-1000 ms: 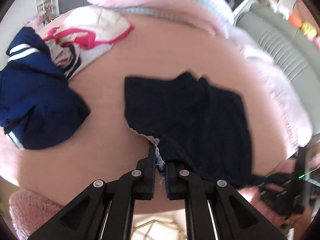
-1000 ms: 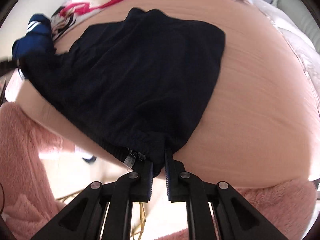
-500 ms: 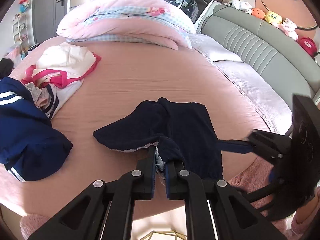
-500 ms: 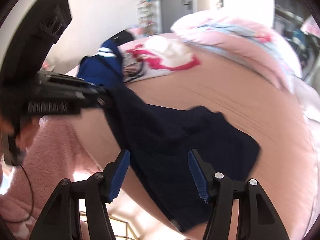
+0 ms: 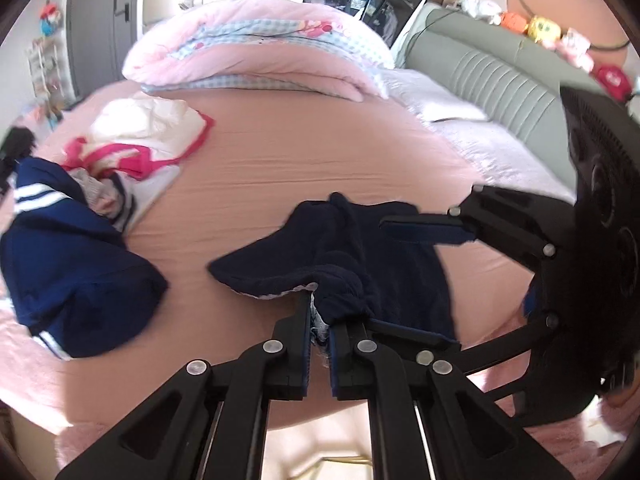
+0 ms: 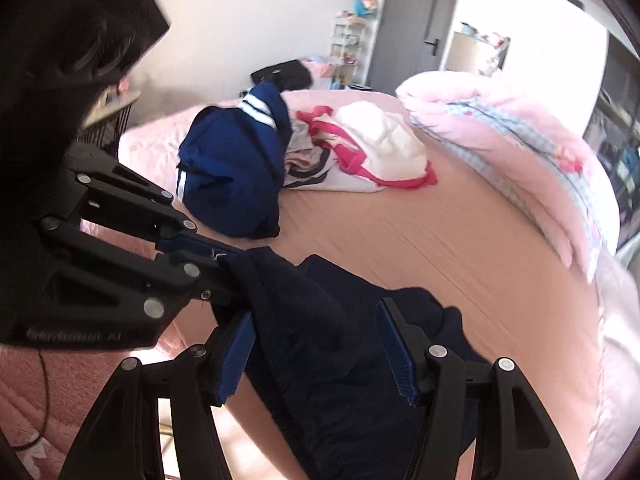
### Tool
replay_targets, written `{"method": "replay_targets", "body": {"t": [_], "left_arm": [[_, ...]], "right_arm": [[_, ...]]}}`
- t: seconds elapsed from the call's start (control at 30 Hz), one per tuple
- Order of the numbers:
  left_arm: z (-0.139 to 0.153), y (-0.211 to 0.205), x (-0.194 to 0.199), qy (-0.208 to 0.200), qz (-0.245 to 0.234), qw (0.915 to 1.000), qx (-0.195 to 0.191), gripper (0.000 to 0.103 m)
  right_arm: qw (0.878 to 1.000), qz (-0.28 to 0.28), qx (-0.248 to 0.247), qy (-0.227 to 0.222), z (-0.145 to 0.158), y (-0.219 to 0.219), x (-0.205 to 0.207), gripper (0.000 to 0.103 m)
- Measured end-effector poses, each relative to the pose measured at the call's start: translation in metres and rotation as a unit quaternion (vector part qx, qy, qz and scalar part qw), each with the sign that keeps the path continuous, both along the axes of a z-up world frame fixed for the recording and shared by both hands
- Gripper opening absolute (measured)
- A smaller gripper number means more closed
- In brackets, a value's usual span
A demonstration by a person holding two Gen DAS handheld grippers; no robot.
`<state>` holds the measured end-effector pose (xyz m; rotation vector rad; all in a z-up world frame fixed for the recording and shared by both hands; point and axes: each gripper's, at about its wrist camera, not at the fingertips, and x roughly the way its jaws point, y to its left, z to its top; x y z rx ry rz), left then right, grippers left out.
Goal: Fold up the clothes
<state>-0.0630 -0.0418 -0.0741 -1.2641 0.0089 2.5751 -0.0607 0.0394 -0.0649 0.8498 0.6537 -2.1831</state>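
The left gripper [image 5: 319,334] is pinching the dark shorts [image 5: 384,276] (waistband edge), while the right gripper [image 6: 320,350] is hovering open over them.

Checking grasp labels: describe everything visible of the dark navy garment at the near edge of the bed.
The dark navy garment looks like soft knit shorts, with a gathered waistband and a pale inner lining showing at the pinched edge. It lies crumpled and partly bunched on the pink bed sheet, near the edge. The left gripper is shut on its waistband edge and lifts that part slightly. The right gripper is open, with its pads on either side of the fabric and not pressing it.
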Motion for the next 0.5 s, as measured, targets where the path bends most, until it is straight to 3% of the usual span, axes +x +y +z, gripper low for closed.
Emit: {"method": "replay_targets", "body": {"t": [0.03,0.07,0.13,0.27,0.33,0.5], "left_arm": [[-0.002,0.0,0.0,-0.002,-0.001,1.0,-0.002,0.008],[-0.003,0.0,-0.001,-0.008,-0.006,0.9999,0.011,0.008],[-0.003,-0.001,-0.001,-0.01,-0.003,0.9994,0.033,0.008],[0.001,-0.01,0.001,0.008,0.033,0.9976,0.06,0.01],[0.005,-0.017,0.005,0.035,0.07,0.9938,0.079,0.009],[0.006,-0.013,0.009,0.059,0.075,0.9872,0.128,0.01]], "right_arm": [[1.0,0.003,0.017,0.011,-0.002,-0.007,0.001,0.053],[0.999,0.003,0.038,0.025,-0.007,-0.014,0.001,0.027],[0.997,0.004,0.066,0.048,-0.012,-0.026,0.003,0.004],[0.993,-0.014,0.067,0.096,-0.01,-0.033,0.001,0.002],[0.996,-0.027,0.032,0.082,0.0,-0.026,-0.004,0.001],[0.997,-0.054,-0.019,0.059,0.022,-0.004,-0.011,0.001]]}}
